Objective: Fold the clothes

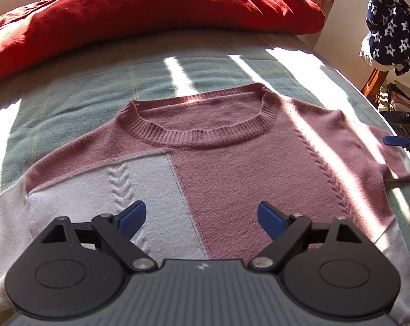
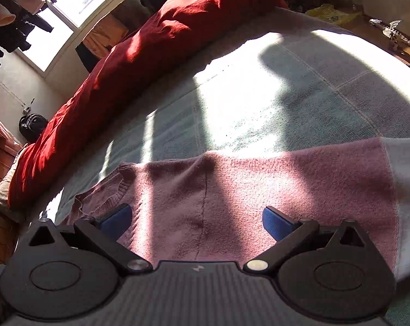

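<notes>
A pink and white knit sweater (image 1: 232,163) lies flat and face up on the green bed cover (image 1: 96,81), with its ribbed neckline (image 1: 199,135) towards the far side. My left gripper (image 1: 201,218) is open and empty above the sweater's chest. My right gripper (image 2: 196,221) is open and empty above the pink shoulder and sleeve (image 2: 259,179); the sleeve turns white (image 2: 406,179) at the right. The right gripper's blue tips also show in the left wrist view (image 1: 392,140), at the sweater's right sleeve.
A red duvet (image 1: 150,8) is bunched along the far side of the bed, also in the right wrist view (image 2: 150,54). A navy star-print cloth (image 1: 390,30) hangs at the right. Clothes hang by a window (image 2: 69,19). Strong sun stripes cross the bed.
</notes>
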`<state>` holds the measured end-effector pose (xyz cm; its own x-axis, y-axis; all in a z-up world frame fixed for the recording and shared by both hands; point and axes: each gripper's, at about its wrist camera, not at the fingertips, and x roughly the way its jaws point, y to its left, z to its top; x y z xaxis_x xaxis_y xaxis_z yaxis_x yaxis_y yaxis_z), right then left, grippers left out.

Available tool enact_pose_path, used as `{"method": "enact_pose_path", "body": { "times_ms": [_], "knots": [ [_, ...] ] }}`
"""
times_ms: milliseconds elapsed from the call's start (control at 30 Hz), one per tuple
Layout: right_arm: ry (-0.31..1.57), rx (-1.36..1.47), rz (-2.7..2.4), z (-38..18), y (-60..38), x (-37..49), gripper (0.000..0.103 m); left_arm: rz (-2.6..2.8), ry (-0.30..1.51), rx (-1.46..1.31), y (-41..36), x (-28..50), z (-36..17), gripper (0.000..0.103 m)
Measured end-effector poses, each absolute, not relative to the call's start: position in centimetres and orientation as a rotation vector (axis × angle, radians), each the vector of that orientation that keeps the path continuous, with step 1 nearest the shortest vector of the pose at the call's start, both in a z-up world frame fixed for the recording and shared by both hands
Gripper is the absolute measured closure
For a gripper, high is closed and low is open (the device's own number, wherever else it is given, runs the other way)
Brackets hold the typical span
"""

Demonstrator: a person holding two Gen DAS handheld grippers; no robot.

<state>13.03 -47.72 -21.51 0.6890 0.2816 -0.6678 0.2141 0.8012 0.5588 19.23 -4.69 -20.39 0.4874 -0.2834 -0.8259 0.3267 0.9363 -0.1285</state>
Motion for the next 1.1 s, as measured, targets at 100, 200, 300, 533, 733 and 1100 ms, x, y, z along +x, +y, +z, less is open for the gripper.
{"method": "enact_pose_path", "body": {
  "times_ms": [100, 200, 300, 533, 733, 1100],
  "knots": [
    [0.827, 0.666, 0.080, -19.9, -47.6, 11.5, 0.000, -0.359, 0.990, 0.048, -4.4, 19.2, -20.1, 0.015],
    [0.867, 0.677, 0.219, -19.4, -44.7, 10.1, 0.000, -0.336, 0.991, 0.050, -4.2, 19.3, -19.9, 0.015],
    [0.931, 0.608, 0.391, -20.0, -39.2, 9.5, 0.000, -0.312, 0.998, 0.050, -4.0, 19.2, -19.8, 0.015],
    [1.086, 0.467, 0.416, -23.4, -34.8, 7.0, 0.000, -0.331, 1.018, 0.123, -4.0, 16.6, -19.4, 0.015],
    [1.121, 0.452, 0.322, -21.8, -36.9, 2.4, 0.000, -0.412, 1.064, 0.177, -3.6, 14.2, -20.2, 0.015],
    [1.255, 0.455, 0.220, -23.1, -33.3, -3.5, 0.000, -0.632, 1.062, 0.230, -1.5, 11.6, -19.2, 0.015]
  ]
}}
